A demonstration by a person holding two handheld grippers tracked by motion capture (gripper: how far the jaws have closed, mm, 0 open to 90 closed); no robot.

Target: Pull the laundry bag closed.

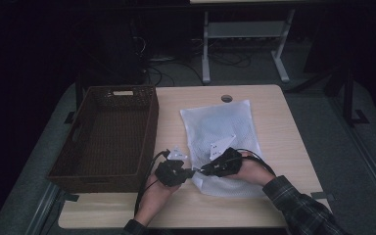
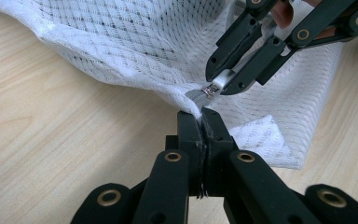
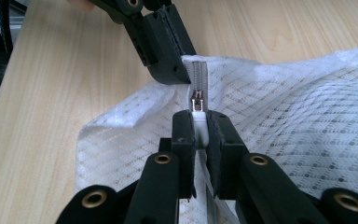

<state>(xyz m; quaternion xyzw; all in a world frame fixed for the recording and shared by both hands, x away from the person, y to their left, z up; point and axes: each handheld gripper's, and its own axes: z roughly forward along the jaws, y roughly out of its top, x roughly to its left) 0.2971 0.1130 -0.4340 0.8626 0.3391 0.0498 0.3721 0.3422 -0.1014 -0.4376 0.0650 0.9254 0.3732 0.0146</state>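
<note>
— Where do we have the mesh bag [image 1: 223, 142] now?

— It lies flat on the counter [image 1: 284, 147], to the right of the brown woven basket [image 1: 108, 134], and we work at its near left corner.

— What does our left gripper [image 1: 188, 172] have?

— Its jaws are pressed together on the bag's edge at the end of the grey zipper [image 3: 199, 77]; in the left gripper view [image 2: 201, 122] the fabric bunches up right at the tips.

— And the right gripper [image 1: 203, 170]?

— Its jaws are nearly closed on the white zipper pull [image 3: 199, 128], with the small metal slider [image 3: 196, 100] just ahead of the tips [image 3: 199, 122]. The two grippers sit nose to nose, almost touching.
</note>
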